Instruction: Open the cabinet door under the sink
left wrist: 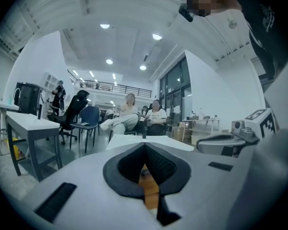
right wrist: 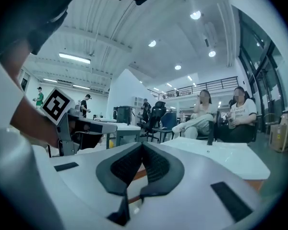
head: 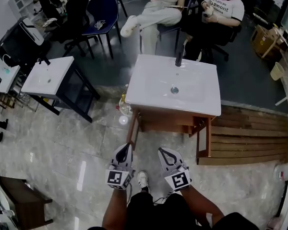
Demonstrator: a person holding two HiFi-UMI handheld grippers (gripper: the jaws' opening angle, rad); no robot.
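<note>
The left gripper [head: 128, 148] and right gripper [head: 161, 150], both closed on nothing, point at one sink [head: 153, 83] at twelve o'clock, with a second sink [head: 41, 80] at ten o'clock.

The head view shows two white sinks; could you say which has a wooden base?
The larger centre sink, on a wooden cabinet; the smaller left sink stands on a black frame.

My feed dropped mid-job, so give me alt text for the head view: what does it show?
Seen from above, the left gripper and right gripper are held side by side, jaws shut and empty, short of a white sink on a wooden cabinet; whether the cabinet is open does not show. Two seated people are beyond it.
</note>
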